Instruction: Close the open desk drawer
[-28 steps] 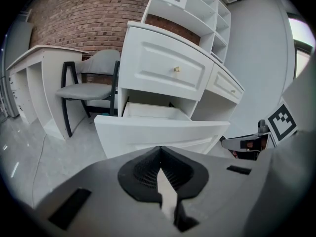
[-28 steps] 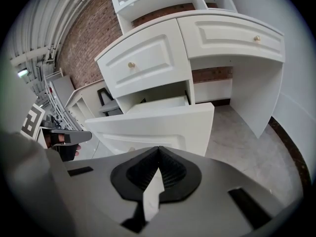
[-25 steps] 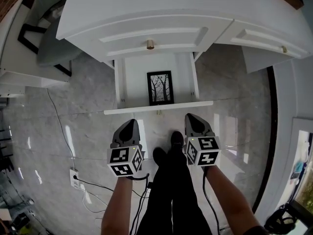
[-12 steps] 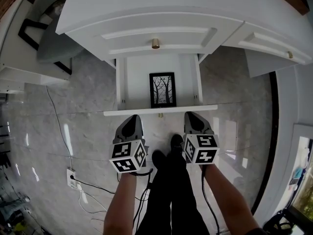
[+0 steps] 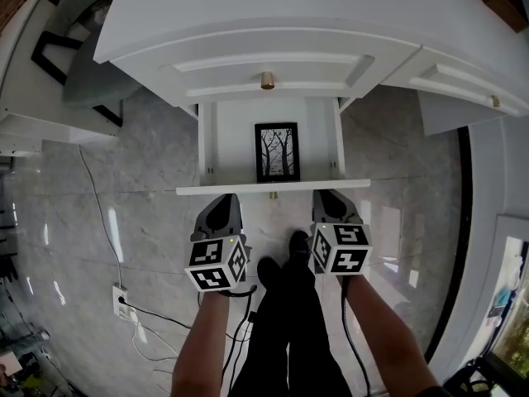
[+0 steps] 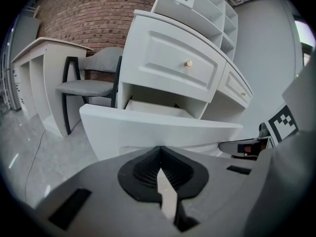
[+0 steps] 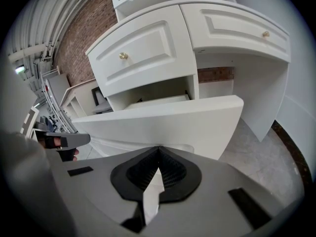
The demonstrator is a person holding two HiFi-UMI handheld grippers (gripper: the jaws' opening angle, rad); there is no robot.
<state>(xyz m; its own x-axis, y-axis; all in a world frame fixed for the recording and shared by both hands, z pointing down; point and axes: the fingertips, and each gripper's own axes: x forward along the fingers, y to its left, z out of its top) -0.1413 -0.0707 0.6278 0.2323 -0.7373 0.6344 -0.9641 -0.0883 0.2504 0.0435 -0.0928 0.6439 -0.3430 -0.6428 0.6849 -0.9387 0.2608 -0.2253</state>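
Observation:
The open drawer (image 5: 273, 187) sticks out from the white desk (image 5: 248, 15), below a shut drawer with a brass knob (image 5: 267, 80). A framed picture of bare trees (image 5: 277, 151) lies inside it. Its white front panel (image 6: 148, 132) (image 7: 173, 120) carries a small brass knob (image 5: 273, 195). My left gripper (image 5: 221, 200) (image 6: 159, 151) is shut, with its tip at the left part of the front panel. My right gripper (image 5: 330, 196) (image 7: 158, 151) is shut too, at the right part. Nothing is held in either. Whether the tips touch the panel I cannot tell.
A grey chair (image 5: 83, 73) (image 6: 91, 85) and a white side table (image 5: 25, 98) stand left of the desk. A floor socket with cables (image 5: 126, 302) lies at the lower left. The person's black legs and shoes (image 5: 285, 263) are between the grippers. Another drawer (image 5: 463, 85) lies to the right.
Both grippers have moved forward from a little short of the drawer up to its front panel. The drawer stands out as far as before.

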